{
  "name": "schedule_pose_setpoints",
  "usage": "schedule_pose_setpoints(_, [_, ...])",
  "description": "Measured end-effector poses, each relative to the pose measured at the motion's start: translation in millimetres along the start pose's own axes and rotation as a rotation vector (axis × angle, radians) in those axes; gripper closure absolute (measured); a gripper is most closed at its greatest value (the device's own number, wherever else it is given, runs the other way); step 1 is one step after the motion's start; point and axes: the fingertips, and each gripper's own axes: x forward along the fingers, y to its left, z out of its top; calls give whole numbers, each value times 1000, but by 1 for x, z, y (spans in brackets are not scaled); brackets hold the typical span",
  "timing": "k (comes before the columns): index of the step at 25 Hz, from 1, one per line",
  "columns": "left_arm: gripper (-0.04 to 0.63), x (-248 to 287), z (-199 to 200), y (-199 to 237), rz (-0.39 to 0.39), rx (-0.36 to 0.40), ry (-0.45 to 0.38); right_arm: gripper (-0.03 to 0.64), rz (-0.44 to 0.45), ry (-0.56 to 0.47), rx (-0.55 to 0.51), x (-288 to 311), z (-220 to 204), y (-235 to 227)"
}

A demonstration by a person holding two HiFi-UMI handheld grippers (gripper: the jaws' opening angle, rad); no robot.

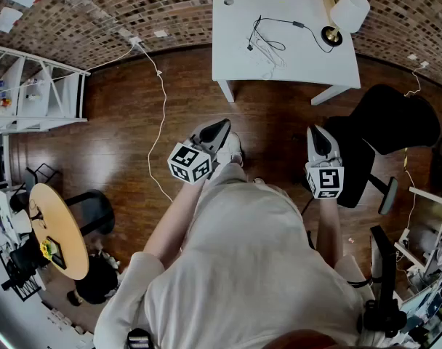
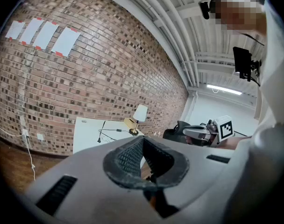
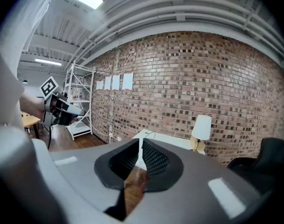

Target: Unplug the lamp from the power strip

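L claw [image 1: 222,126] & R claw [image 1: 315,131] both clenched, empty, well short of white rectangular desk [image 1: 301,67]. White-shaded table lamp [image 1: 350,11] on desk's far-right corner. Advise: trace black cord [image 1: 279,20], grip plug, pull straight.

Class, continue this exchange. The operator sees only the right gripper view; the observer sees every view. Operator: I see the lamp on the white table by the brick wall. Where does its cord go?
Observer: In the head view, the black cord runs left from the lamp across the white table and ends beside a tangle of white cable. I can't make out a power strip.
Operator: And the left tool, open or shut?
Observer: The left gripper view shows its jaws together, with nothing between them.
Operator: How near the table is it?
Observer: From above, it is short of the table's near edge, with wooden floor between.
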Motion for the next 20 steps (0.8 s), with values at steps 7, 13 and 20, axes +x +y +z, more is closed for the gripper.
schedule_pose_setpoints(7, [592, 31, 21, 71, -20, 24, 37, 601, -11, 27, 31, 81, 16, -1])
schedule_pose_setpoints(13, [592, 47, 35, 119, -44, 28, 43, 601, -2, 73, 49, 135, 20, -4])
schedule_pose_setpoints(20, [592, 68, 29, 182, -46, 58, 99, 601, -16, 131, 118, 198, 5, -5])
